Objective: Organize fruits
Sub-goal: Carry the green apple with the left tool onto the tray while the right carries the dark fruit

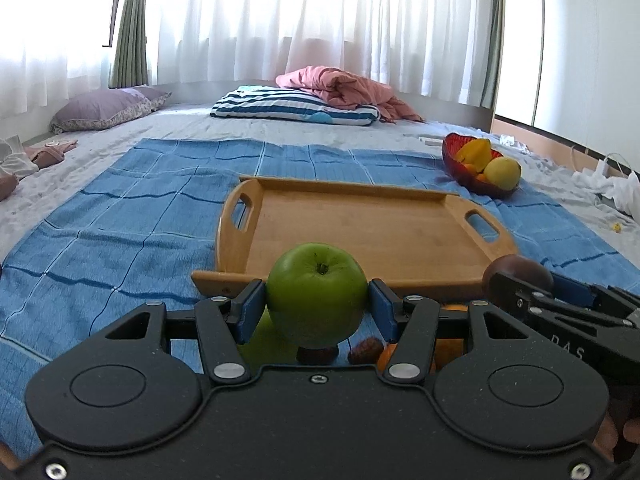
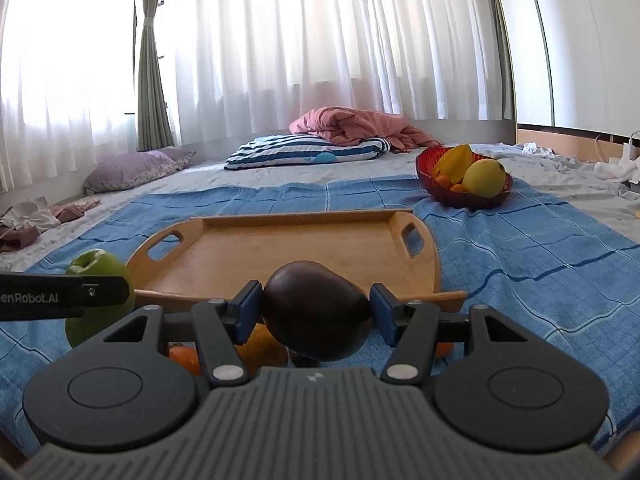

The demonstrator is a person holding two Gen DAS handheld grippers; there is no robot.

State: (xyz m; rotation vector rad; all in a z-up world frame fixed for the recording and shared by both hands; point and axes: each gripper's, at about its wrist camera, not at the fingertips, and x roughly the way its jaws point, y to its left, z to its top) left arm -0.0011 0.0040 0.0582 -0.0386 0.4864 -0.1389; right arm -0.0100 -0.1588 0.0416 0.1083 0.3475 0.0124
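Left tool point(image 1: 317, 304): its blue pads clamp a green apple point(image 1: 317, 294) on both sides, stem up, raised above the blue blanket point(image 1: 120, 216) on the bed. From the right wrist view the same apple shows at 9 o'clock, beside the near left corner of the wooden tray point(image 1: 360, 232).

Wooden tray: lies flat on the blanket at 12 o'clock from both tools, nothing on it, handles cut into both ends.

Right tool point(image 2: 317, 312): its pads grip a dark brown, pear-shaped fruit point(image 2: 316, 314) crosswise, at the tray's near edge. Beneath both tools, orange and dark fruits lie on the blanket, partly hidden.

Red bowl point(image 2: 448, 196): sits on the blanket at 1 o'clock, beyond the tray's right end, holding a yellow round fruit point(image 2: 484, 178), a starfruit point(image 2: 454, 164) and small orange fruits.

Striped pillow point(image 2: 304, 150) and pink quilt point(image 2: 352, 124): far end of the bed.
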